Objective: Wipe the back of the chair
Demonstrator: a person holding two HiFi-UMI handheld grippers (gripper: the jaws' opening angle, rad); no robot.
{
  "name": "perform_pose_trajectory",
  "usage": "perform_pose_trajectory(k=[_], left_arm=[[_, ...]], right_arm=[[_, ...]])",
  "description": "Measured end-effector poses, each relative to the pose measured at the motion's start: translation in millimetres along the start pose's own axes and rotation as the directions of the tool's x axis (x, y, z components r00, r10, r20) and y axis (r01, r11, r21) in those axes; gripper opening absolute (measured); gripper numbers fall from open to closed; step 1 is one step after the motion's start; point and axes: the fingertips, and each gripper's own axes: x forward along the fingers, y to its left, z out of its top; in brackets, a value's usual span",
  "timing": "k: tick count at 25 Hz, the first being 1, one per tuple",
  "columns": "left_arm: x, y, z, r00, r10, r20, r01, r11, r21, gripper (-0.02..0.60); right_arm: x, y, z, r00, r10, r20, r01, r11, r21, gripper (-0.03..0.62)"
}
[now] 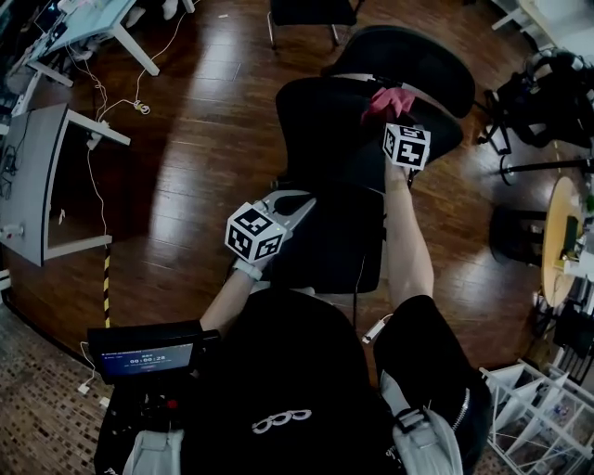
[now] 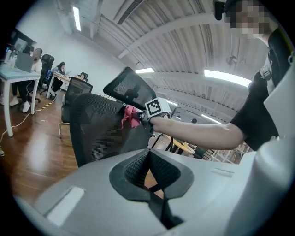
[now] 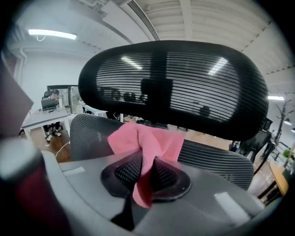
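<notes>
A black mesh office chair stands in front of me, its backrest (image 1: 329, 139) topped by a curved headrest (image 1: 413, 60). My right gripper (image 1: 394, 119) is at the top of the backrest, just under the headrest, shut on a pink cloth (image 1: 388, 100). In the right gripper view the cloth (image 3: 145, 143) is pinched between the jaws and bunches against the backrest (image 3: 92, 131) below the headrest (image 3: 175, 83). My left gripper (image 1: 299, 202) hovers beside the chair's left edge, lower down, shut on nothing. The left gripper view shows the backrest (image 2: 99, 124), the cloth (image 2: 130, 116) and my left gripper (image 2: 148, 156).
Grey desks (image 1: 46, 176) and a white desk (image 1: 93, 23) stand at the left, with cables (image 1: 102, 93) on the wooden floor. Another chair (image 1: 311, 11) is behind. A round wooden table (image 1: 561, 237) and black gear (image 1: 548, 93) are at the right. People (image 2: 32, 60) sit at far desks.
</notes>
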Motion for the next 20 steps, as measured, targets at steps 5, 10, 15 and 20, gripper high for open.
perform_pose_trajectory(k=[5, 10, 15, 20], left_arm=[[-28, 20, 4, 1.0, 0.003, 0.017, -0.003, 1.0, -0.01, -0.011], [-47, 35, 4, 1.0, 0.003, 0.028, -0.003, 1.0, -0.017, -0.011], [-56, 36, 2, 1.0, -0.006, 0.029, 0.007, 1.0, -0.016, -0.011], [-74, 49, 6, 0.999, -0.022, 0.037, 0.023, 1.0, -0.015, -0.011]], right_arm=[[15, 75, 21, 0.998, 0.067, 0.002, -0.067, 0.996, -0.054, 0.044], [26, 142, 34, 0.99, 0.139, 0.008, -0.138, 0.984, -0.112, 0.044], [22, 190, 41, 0.978, 0.205, 0.02, -0.201, 0.97, -0.136, 0.044], [25, 250, 45, 0.957, 0.291, 0.005, -0.285, 0.942, -0.18, 0.044]])
